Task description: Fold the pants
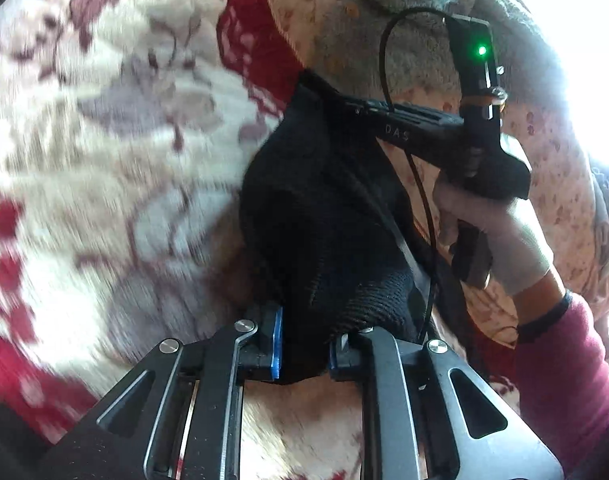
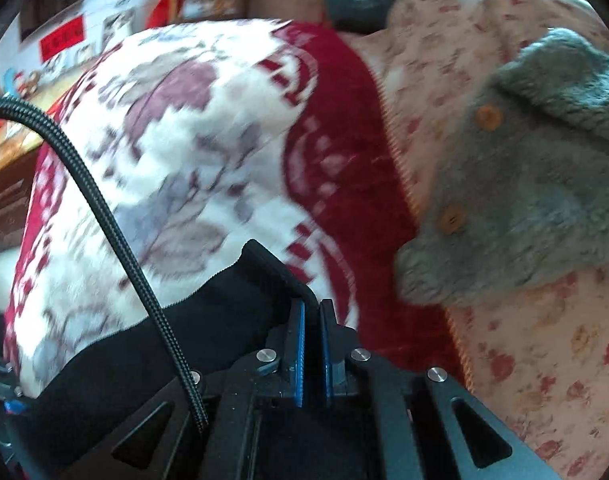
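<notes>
Pants [image 1: 324, 216] hang bunched between your two grippers, black and ribbed-knit.
Your left gripper [image 1: 304, 348] is clamped on one thick fold; your right gripper [image 2: 312, 344], nearly closed, pinches another edge.

The left wrist camera sits just behind the left gripper [image 1: 302, 344] and looks forward and down along its two fingers. It is very close to the black pants [image 1: 324, 216]. Farther off and to the right it sees the right gripper [image 1: 416, 120], held in a gloved hand [image 1: 492, 224].

The right wrist camera sits just behind the right gripper [image 2: 312, 344] and also looks down, very near.

Both views share the pants, the red and white blanket [image 2: 208, 128], the flowered sheet [image 2: 544, 360] and the grey fuzzy garment [image 2: 536, 184].
</notes>
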{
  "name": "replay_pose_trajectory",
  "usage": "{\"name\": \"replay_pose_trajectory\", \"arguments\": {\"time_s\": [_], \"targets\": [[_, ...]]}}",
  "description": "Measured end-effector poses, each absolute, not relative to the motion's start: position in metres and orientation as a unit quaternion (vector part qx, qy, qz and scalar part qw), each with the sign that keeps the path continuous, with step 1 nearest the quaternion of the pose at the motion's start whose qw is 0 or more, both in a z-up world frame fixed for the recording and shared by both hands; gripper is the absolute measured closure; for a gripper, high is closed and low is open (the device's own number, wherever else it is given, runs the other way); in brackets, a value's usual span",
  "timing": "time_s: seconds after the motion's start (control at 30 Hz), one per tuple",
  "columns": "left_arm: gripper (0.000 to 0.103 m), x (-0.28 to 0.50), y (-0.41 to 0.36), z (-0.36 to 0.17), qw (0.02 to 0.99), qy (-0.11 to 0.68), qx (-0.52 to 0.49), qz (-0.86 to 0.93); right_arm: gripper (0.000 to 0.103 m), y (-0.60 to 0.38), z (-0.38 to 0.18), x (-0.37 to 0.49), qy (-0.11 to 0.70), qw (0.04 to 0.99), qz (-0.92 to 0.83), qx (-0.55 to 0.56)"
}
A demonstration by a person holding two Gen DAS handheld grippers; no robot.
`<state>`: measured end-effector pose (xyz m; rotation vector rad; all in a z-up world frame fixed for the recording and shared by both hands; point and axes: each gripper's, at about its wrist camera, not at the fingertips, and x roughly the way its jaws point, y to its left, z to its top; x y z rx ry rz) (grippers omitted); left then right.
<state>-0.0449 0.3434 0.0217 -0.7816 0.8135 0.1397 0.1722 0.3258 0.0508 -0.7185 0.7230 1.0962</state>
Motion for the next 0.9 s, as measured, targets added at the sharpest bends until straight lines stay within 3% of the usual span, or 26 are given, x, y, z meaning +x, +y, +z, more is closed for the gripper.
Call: {"name": "replay_pose_trajectory", "arguments": {"time_s": [0.23, 0.3, 0.43, 0.63, 0.8, 0.9], "targets": [[0.087, -0.049, 0.357, 0.018, 0.857, 0.395, -0.265, 0.198, 0.097, 0.355, 0.022, 0.191, 0.373, 0.754, 0.480, -0.248], [0.076, -0.052, 0.362, 0.014, 0.853, 0.402, -0.264, 0.204, 0.096, 0.362, 0.002, 0.189, 0.398, 0.743, 0.476, -0.252], [0.067, -0.067, 0.379, 0.017, 0.840, 0.405, -0.304, 0.195, 0.090, 0.347, 0.015, 0.190, 0.415, 0.744, 0.468, -0.237], [0.063, -0.087, 0.385, 0.025, 0.831, 0.406, -0.318, 0.209, 0.077, 0.240, 0.082, 0.186, 0.424, 0.768, 0.468, -0.109], [0.063, -0.120, 0.375, 0.046, 0.838, 0.389, -0.274, 0.267, 0.076, 0.117, 0.112, 0.134, 0.405, 0.789, 0.458, -0.061], [0.063, -0.137, 0.384, 0.054, 0.839, 0.373, -0.271, 0.290, 0.062, 0.036, 0.121, 0.092, 0.395, 0.806, 0.440, -0.014]]}}
